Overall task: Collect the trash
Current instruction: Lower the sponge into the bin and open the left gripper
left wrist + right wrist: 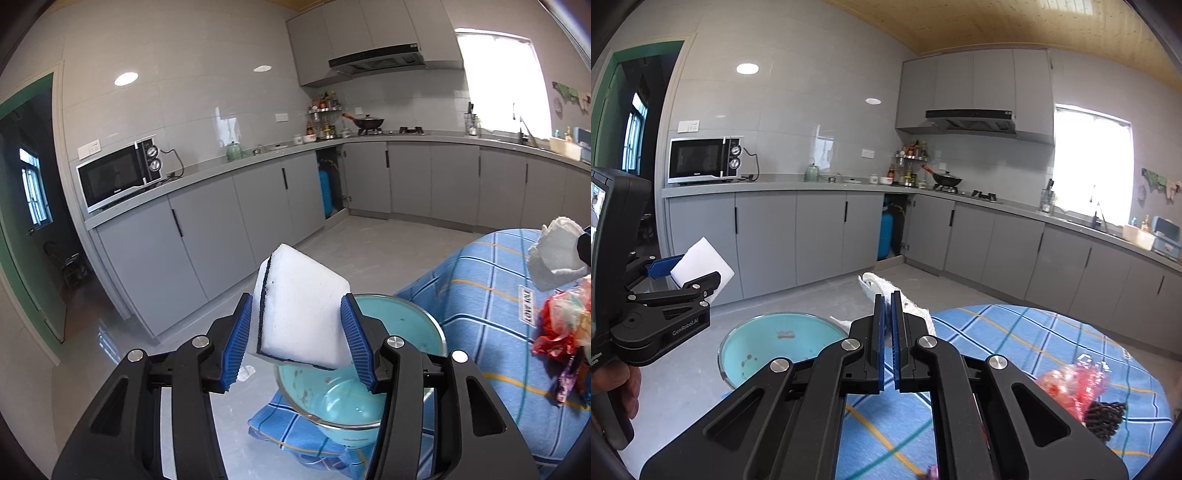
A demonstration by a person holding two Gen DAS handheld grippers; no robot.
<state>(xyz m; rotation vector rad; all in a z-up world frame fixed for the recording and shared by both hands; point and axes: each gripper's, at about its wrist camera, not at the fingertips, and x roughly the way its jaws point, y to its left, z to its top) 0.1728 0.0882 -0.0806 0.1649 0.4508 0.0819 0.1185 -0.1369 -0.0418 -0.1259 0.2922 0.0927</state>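
Left gripper (301, 332): fingers clamped on a sponge (303, 310), held up in the air over the bowl (402, 325). Right gripper (887, 332): fingers nearly together, pinching a crumpled tissue (882, 282), also off the tabletop.

Handling, judged:
- Tissue: near weightless, limp, tears easily. A pinch on the bunched middle should hold; loose ends will flap.
- Sponge: light, springy, squashes under the pads, so grip across its flat faces as now. Not fragile.
- Wrappers (1075, 380): thin crinkly film, slippery; take at a gathered fold.

Looks:
- Tissue white, wrinkled, tail sticking out past the fingertips.
- Sponge white block with a dark scouring layer along one edge, tilted.
- Wrappers red and clear plastic, heaped near the right edge of the tabletop (997, 332), which wears a blue checked cloth.
- Bowl pale blue inside, some brown specks, at the tabletop's left edge.
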